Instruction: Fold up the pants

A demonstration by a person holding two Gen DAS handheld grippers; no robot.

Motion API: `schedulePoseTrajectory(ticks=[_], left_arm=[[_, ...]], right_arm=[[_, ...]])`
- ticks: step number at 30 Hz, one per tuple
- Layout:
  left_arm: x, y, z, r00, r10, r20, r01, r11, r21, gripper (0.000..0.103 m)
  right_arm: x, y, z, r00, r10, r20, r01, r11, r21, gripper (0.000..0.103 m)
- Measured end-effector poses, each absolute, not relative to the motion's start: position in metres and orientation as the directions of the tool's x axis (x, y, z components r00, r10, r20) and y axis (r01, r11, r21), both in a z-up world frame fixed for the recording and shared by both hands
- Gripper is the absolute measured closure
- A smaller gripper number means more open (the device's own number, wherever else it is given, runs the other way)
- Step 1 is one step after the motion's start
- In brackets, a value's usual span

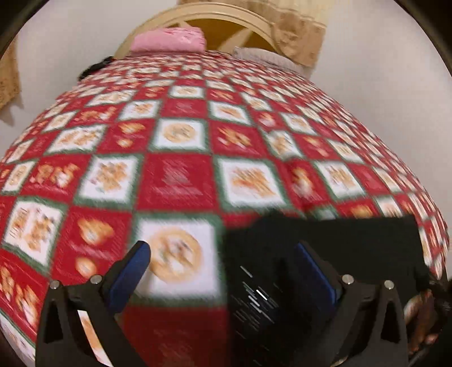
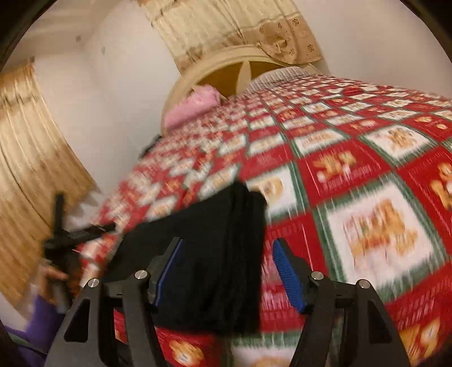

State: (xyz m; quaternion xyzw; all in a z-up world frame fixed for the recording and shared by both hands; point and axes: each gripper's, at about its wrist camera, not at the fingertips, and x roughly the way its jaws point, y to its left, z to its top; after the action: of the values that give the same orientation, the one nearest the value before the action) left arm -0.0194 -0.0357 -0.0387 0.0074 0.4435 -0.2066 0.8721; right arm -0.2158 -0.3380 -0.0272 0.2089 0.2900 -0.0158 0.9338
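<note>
Blurred bedspread bears dark, indistinct pants

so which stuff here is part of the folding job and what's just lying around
In the job:
black pants, folded on the bed
left gripper, open
right gripper, open

Lying about:
pink pillow
checked bedspread
headboard
curtain

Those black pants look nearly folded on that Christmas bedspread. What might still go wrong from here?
The black pants lie near the bed's edge, so a nudge might slide them off the bedspread. Both pictures are blurred by motion; the open right gripper, straddling the bundle's edge, might snag a layer and undo the fold. The open left gripper is also close, with one finger over the cloth, and might drag it.
</note>
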Motion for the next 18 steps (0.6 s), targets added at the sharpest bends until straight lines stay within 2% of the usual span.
schedulePoseTrajectory(ticks=[4, 9, 12, 14, 16, 18], left_arm=[[-0.046, -0.061, -0.060, 0.471, -0.351, -0.809, 0.415, 0.898, -0.148, 0.000], [-0.057, -0.067, -0.068, 0.490, -0.326, -0.809, 0.372, 0.917, -0.144, 0.000], [-0.056, -0.065, -0.069, 0.474, -0.334, -0.815, 0.354, 0.919, -0.171, 0.000], [-0.058, -0.065, -0.069, 0.480, -0.328, -0.813, 0.348, 0.922, -0.167, 0.000], [-0.061, -0.066, -0.070, 0.488, -0.320, -0.812, 0.342, 0.926, -0.159, 0.000], [-0.062, -0.066, -0.070, 0.493, -0.316, -0.810, 0.332, 0.929, -0.160, 0.000]], right_arm=[[-0.228, -0.318, -0.041, 0.839, 0.021, -0.544, 0.169, 0.940, 0.297, 0.037], [-0.226, -0.305, -0.047, 0.826, -0.028, -0.562, 0.186, 0.956, 0.226, 0.037], [-0.225, -0.303, -0.049, 0.824, -0.035, -0.565, 0.190, 0.957, 0.219, 0.044], [-0.227, -0.301, -0.048, 0.823, -0.024, -0.568, 0.179, 0.959, 0.220, 0.055], [-0.228, -0.300, -0.046, 0.823, -0.010, -0.568, 0.169, 0.959, 0.228, 0.062], [-0.227, -0.297, -0.045, 0.822, -0.019, -0.569, 0.171, 0.962, 0.215, 0.065]])
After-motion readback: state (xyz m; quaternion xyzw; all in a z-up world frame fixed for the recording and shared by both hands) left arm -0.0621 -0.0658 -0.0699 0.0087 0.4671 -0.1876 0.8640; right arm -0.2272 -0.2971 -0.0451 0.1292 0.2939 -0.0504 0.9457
